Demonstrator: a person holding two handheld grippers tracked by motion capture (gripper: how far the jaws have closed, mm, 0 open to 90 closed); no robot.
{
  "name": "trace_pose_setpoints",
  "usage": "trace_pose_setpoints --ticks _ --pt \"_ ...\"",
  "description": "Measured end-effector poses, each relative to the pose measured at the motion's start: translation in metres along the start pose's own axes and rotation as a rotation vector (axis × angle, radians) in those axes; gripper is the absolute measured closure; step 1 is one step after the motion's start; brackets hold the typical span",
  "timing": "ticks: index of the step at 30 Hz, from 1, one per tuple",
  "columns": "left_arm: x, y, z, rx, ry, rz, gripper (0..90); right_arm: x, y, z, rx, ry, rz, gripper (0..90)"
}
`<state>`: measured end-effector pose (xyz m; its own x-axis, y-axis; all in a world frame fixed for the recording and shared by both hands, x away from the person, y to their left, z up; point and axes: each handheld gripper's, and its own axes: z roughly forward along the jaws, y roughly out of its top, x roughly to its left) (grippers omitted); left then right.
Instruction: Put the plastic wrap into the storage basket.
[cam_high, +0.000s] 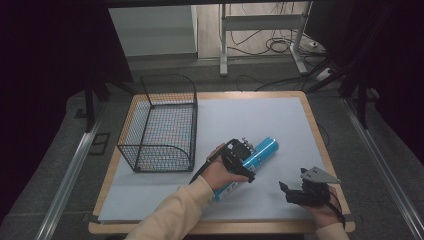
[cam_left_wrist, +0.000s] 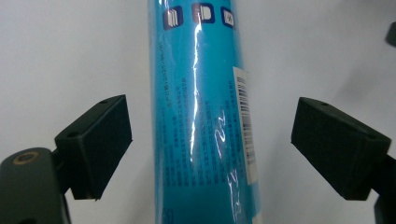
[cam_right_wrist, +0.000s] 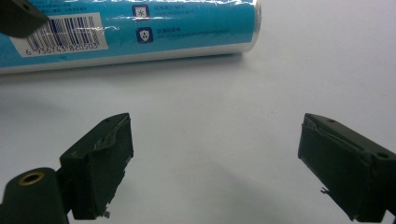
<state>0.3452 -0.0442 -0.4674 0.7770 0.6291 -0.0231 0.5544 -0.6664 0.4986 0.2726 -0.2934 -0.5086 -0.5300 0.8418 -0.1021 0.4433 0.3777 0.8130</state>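
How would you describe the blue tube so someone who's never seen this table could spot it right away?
Start at the black wire basket on the left of the white sheet. Just right of it, mid-sheet, the blue tube lies on its side, between the open jaws of the left gripper. It is the one bright, glossy thing there, with a white barcode label.

Glossy blue plastic-wrapped cylindrical tube (cam_left_wrist: 201, 116) lying lengthwise up the middle, on pale white counter (cam_left_wrist: 70, 51). Left gripper (cam_left_wrist: 210, 149) spread wide, straddling tube; black padded fingers (cam_left_wrist: 95, 144) on either side, both clear of the wrap, gaps visible. White barcode strip on tube's right flank, small white print on the blue, three dark blue icon squares near top edge. Glare streak down the film. Dark corner of something at top right, unidentifiable.
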Motion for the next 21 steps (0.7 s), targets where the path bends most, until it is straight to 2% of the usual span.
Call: trace_pose_setpoints --ticks 1,9,19,21 --pt "0.0 0.001 0.005 0.018 -0.001 0.003 12.3 0.0 0.0 0.0 -0.001 0.001 0.002 10.5" --pt "0.0 0.006 0.02 0.066 -0.003 0.0 13.8 0.001 0.0 0.001 0.012 -0.012 -0.016 10.5" --pt "0.001 0.008 0.034 0.133 -0.013 -0.014 17.5 0.001 -0.001 0.002 0.016 -0.017 -0.015 10.5" --pt "0.001 0.008 0.036 0.147 -0.003 -0.016 18.4 0.0 -0.001 0.001 0.019 -0.025 -0.017 10.5"
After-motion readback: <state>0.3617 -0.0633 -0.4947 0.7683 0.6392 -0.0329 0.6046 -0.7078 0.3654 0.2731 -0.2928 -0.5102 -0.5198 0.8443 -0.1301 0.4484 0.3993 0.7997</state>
